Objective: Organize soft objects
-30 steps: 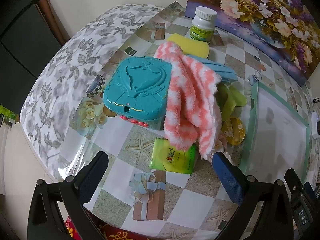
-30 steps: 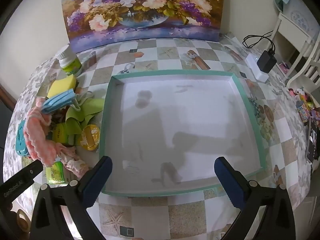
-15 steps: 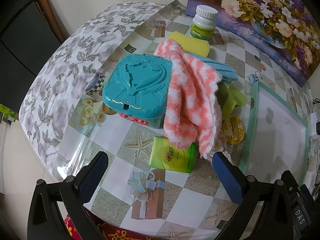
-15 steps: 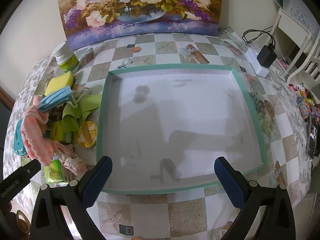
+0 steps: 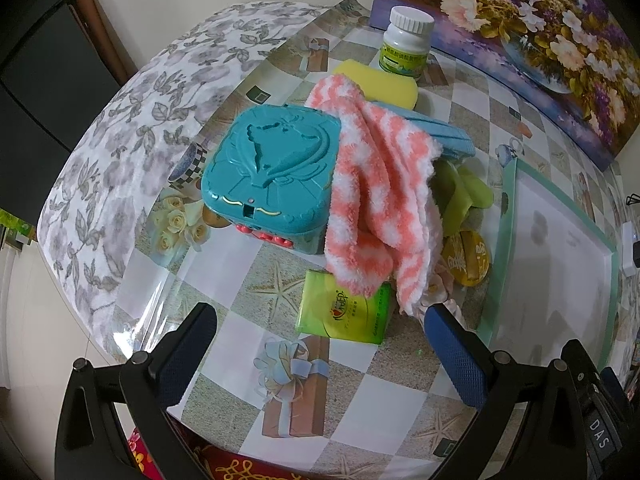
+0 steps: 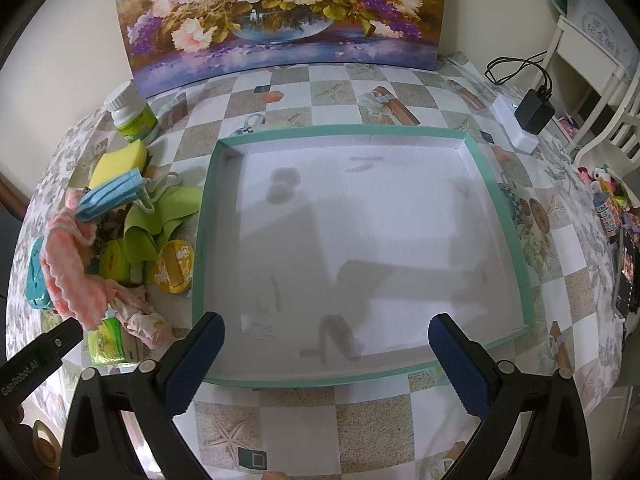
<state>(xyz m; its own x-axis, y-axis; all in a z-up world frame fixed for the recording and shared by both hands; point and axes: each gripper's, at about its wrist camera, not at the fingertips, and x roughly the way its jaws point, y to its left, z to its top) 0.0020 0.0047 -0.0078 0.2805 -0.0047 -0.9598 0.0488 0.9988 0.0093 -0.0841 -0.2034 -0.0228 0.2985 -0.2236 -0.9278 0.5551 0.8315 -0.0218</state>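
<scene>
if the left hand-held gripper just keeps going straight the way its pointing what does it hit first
Probably the green tissue pack, lying on the table between the open fingers of the left hand-held gripper, with the pink-and-white towel draped just behind it. Depth is hard to judge.

Cream wall [image 6: 72, 40]; white chair [image 6: 616, 92] at right.

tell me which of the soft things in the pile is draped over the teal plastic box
The pink-and-white checked fluffy cloth: it hangs over the teal plastic box. The yellow sponge and blue face mask lie behind it.
</scene>
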